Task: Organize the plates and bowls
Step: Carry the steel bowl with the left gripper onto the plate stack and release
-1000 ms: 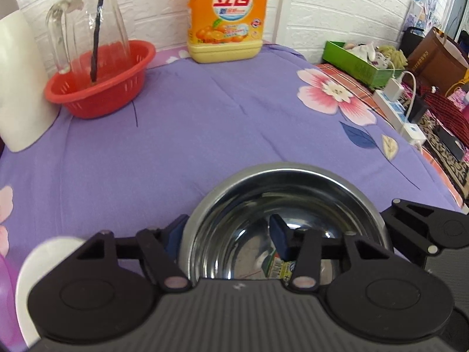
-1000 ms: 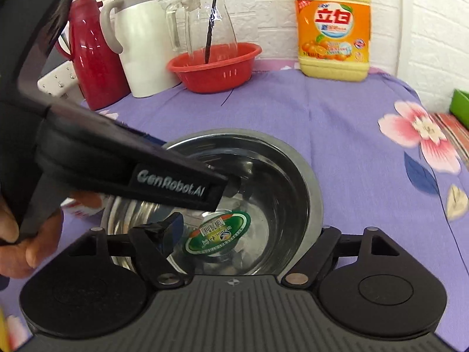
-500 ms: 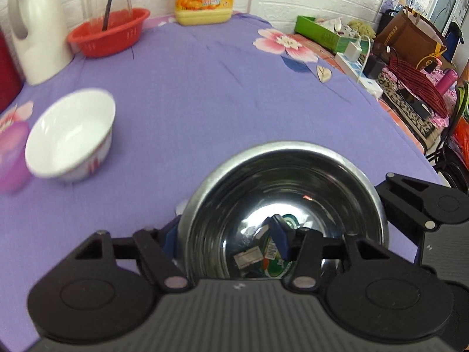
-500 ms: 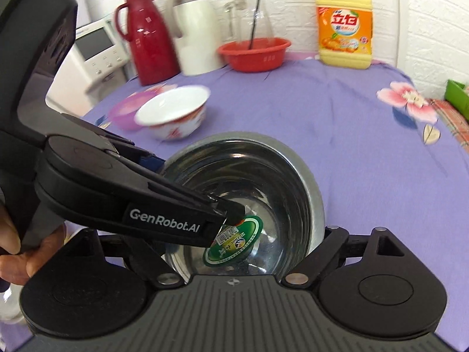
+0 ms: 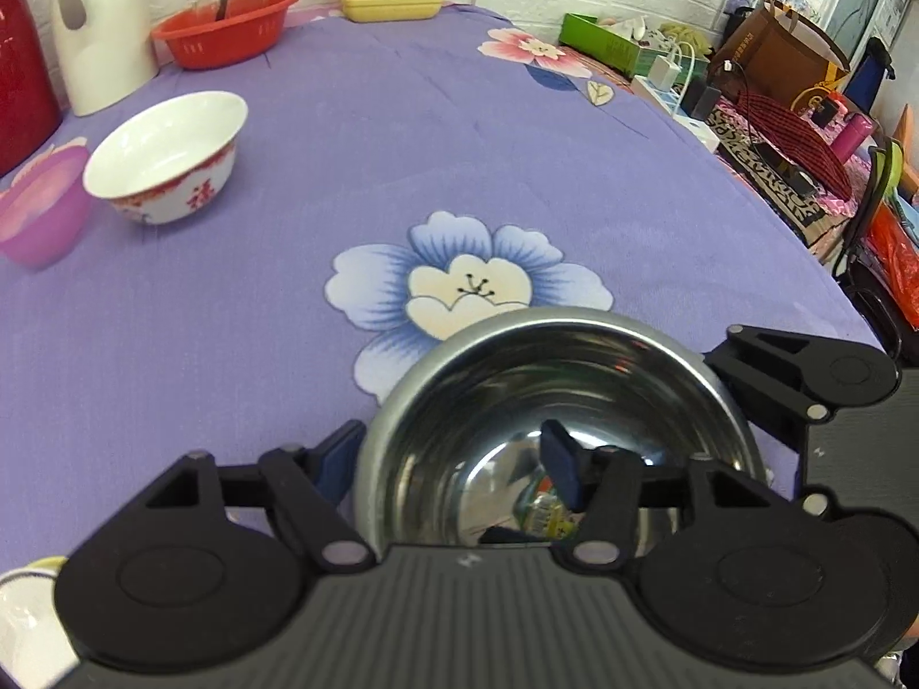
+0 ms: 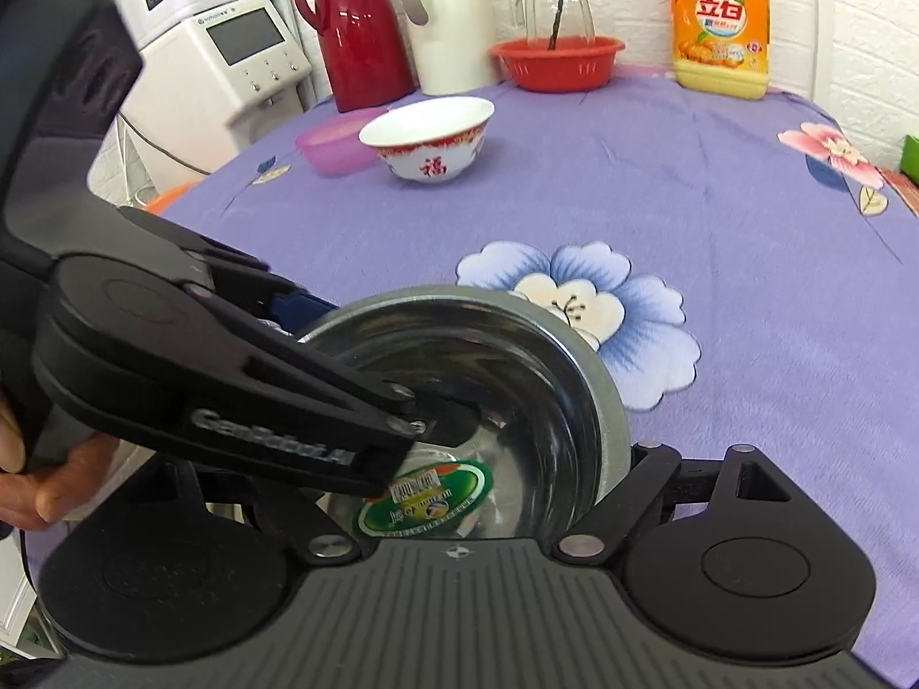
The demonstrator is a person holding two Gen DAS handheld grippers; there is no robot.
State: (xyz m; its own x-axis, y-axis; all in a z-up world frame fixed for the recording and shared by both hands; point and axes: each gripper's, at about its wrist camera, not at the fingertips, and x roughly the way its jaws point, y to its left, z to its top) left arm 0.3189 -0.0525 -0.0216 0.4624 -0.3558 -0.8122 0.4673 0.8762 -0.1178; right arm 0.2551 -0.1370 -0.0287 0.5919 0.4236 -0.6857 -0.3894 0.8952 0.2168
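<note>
A steel bowl (image 5: 517, 379) with a green sticker inside sits low on the purple tablecloth, just in front of a blue flower print. My left gripper (image 5: 451, 465) straddles its left wall, one pad outside the rim and one inside. Its jaws are opening and neither pad presses the wall. My right gripper (image 6: 454, 465) stands wide at the bowl (image 6: 517, 356). Its right finger (image 6: 649, 459) is at the outside of the rim, and the left gripper's body hides the other. A white bowl (image 5: 166, 155) with red marks and a pink bowl (image 5: 40, 212) stand far left.
Along the back wall stand a red basket (image 6: 557, 60) holding a glass jug, a white jug (image 6: 448, 17), a red flask (image 6: 362, 28) and a yellow detergent bottle (image 6: 721, 23). The table's right edge (image 5: 804, 241) drops to a cluttered bench. A hand (image 6: 34, 488) holds the left gripper.
Both grippers and the steel bowl have come back toward the near side of the table. The white bowl and the blue flower print came into view. The left jaws stand slightly wider.
</note>
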